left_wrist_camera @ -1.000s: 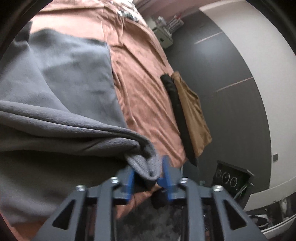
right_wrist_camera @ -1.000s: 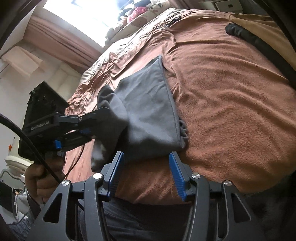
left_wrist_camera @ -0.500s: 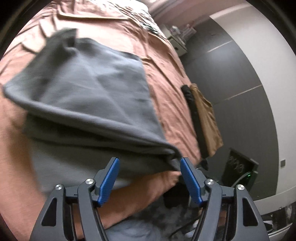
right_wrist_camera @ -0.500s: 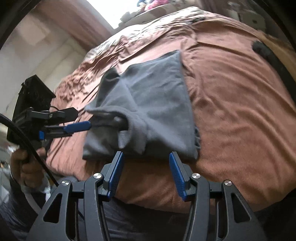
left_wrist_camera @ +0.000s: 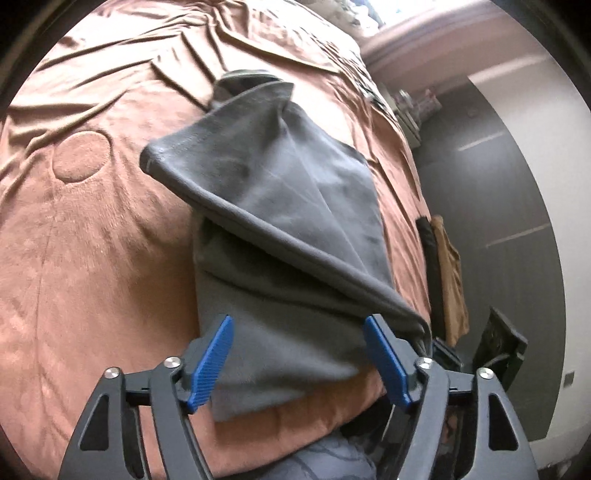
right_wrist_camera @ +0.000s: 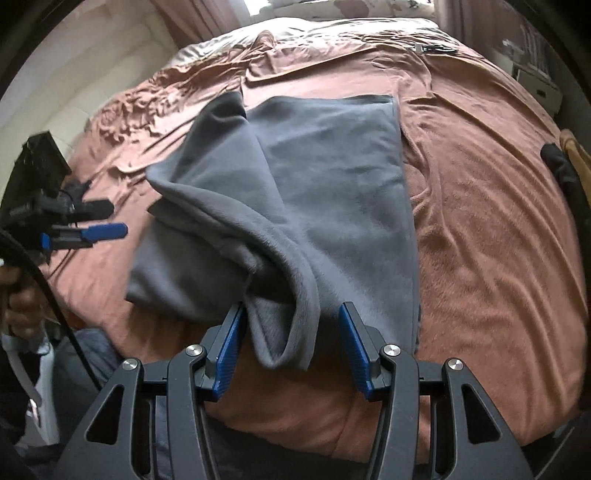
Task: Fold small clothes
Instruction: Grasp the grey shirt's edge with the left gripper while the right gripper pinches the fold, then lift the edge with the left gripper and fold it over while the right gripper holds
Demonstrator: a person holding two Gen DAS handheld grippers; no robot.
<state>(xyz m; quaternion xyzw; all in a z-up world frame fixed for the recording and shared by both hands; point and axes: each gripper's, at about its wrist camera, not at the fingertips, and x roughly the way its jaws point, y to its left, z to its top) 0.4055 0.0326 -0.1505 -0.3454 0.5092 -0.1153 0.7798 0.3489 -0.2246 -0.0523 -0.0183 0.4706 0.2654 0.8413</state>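
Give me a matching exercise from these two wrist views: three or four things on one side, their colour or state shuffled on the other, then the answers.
Things:
1. garment
2. bedspread
3. left gripper
4. finger pads

States:
A. blue
B. grey, partly folded
C. opening, gripping nothing
D. rust brown, wrinkled

Pairs: 1-B, 2-D, 3-C, 4-A

The left wrist camera is riding behind the left tongs (left_wrist_camera: 297,354), looking steeply down and across the bed (left_wrist_camera: 92,229) toward the dark wall (left_wrist_camera: 491,192). The right wrist camera is sitting behind the right tongs (right_wrist_camera: 291,347), facing along the bed (right_wrist_camera: 491,206) toward the window (right_wrist_camera: 295,3). Both are hovering close over the near edge, sharing the grey cloth (left_wrist_camera: 291,206) (right_wrist_camera: 332,184); the right view is also catching the left tongs (right_wrist_camera: 99,221).
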